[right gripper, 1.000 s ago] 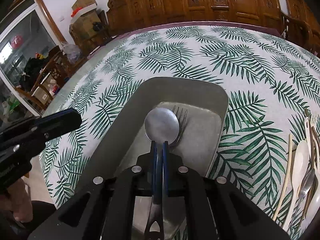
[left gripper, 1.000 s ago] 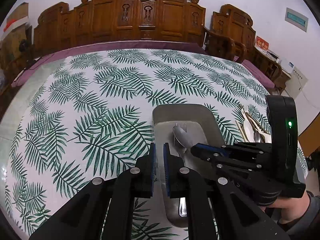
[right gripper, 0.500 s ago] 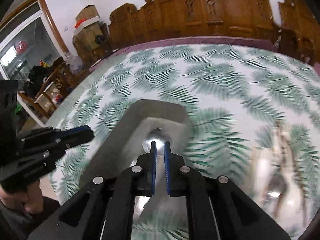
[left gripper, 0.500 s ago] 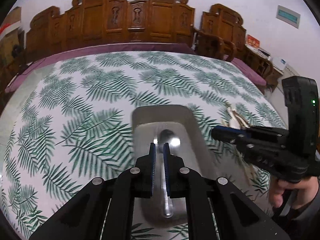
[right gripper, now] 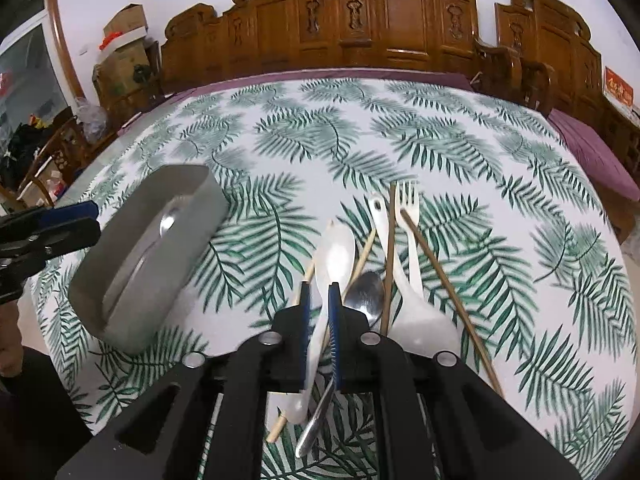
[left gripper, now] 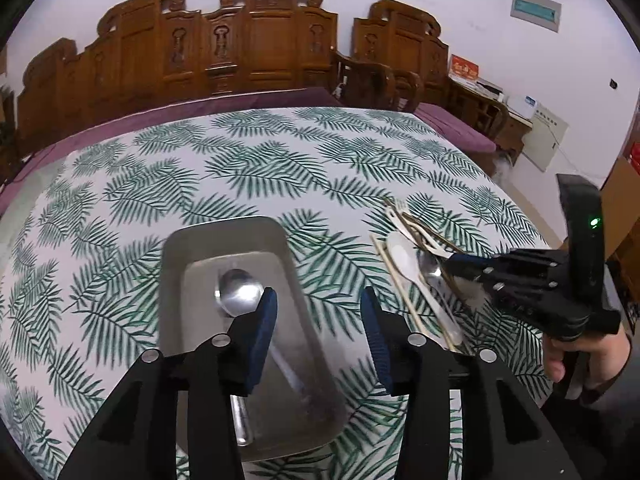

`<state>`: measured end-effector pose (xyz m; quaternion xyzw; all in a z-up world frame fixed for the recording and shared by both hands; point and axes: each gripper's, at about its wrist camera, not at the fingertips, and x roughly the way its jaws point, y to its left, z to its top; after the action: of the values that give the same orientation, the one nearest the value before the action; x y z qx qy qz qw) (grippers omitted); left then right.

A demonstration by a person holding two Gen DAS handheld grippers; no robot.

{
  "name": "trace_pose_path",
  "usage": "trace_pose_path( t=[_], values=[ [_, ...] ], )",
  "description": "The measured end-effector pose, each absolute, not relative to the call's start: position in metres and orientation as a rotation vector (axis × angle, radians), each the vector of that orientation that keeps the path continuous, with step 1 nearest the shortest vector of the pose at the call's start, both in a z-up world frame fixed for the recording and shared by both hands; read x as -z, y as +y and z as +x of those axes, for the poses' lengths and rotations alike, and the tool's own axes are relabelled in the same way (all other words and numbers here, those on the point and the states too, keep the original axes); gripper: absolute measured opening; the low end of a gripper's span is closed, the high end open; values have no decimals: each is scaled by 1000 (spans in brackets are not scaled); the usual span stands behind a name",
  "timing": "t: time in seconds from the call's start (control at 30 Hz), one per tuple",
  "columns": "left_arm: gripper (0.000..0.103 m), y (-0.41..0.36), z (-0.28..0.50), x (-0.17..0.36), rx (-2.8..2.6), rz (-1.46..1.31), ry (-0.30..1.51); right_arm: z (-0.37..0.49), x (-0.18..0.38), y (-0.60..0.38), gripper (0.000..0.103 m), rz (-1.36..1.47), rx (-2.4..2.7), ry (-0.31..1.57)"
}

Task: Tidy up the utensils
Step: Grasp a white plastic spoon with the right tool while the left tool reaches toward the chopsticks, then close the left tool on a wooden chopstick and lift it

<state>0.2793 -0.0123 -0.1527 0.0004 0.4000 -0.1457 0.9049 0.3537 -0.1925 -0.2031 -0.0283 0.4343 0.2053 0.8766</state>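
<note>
A grey metal tray (left gripper: pixel 176 240) holds a steel spoon (left gripper: pixel 238 292), with a fork half hidden under it. My left gripper (left gripper: pixel 318 330) is open and empty over the tray's right rim. To the right lies a pile of utensils: a white plastic spoon (right gripper: pixel 334 256), a steel spoon (right gripper: pixel 364 294), a white fork (right gripper: pixel 408 208) and chopsticks (right gripper: pixel 436 268). My right gripper (right gripper: pixel 319 308) hovers over this pile with its jaws close together around the white spoon's handle; whether they grip it is unclear. The tray also shows in the right wrist view (right gripper: pixel 200 216).
The table carries a white cloth with green fern leaves (left gripper: pixel 260 168). Carved wooden chairs (left gripper: pixel 256 40) line its far side. A purple edge (right gripper: pixel 592 148) runs along the right side. The right gripper (left gripper: pixel 460 266) shows in the left view.
The right gripper let go of the steel spoon in the tray and moved right to the utensil pile. The left gripper opened wide.
</note>
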Motion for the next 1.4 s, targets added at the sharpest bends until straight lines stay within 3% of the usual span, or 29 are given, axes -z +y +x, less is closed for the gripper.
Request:
trace_pose_path(
  t=[0.47,0.53,1.1,1.4],
  values=[
    [42,-48,276,167,337,50,854,360,244,-180,17,-166,-393,1007],
    [42,-51,276,168,341,50,855,360,243,-181,10,-166,-393,1007],
    [42,-91,282,188,369,92,902,367,204,-237,10,-8,-369,889],
    [24,-119,306,213,381,113,982,368,199,-255,10,16,-358,867]
  ],
)
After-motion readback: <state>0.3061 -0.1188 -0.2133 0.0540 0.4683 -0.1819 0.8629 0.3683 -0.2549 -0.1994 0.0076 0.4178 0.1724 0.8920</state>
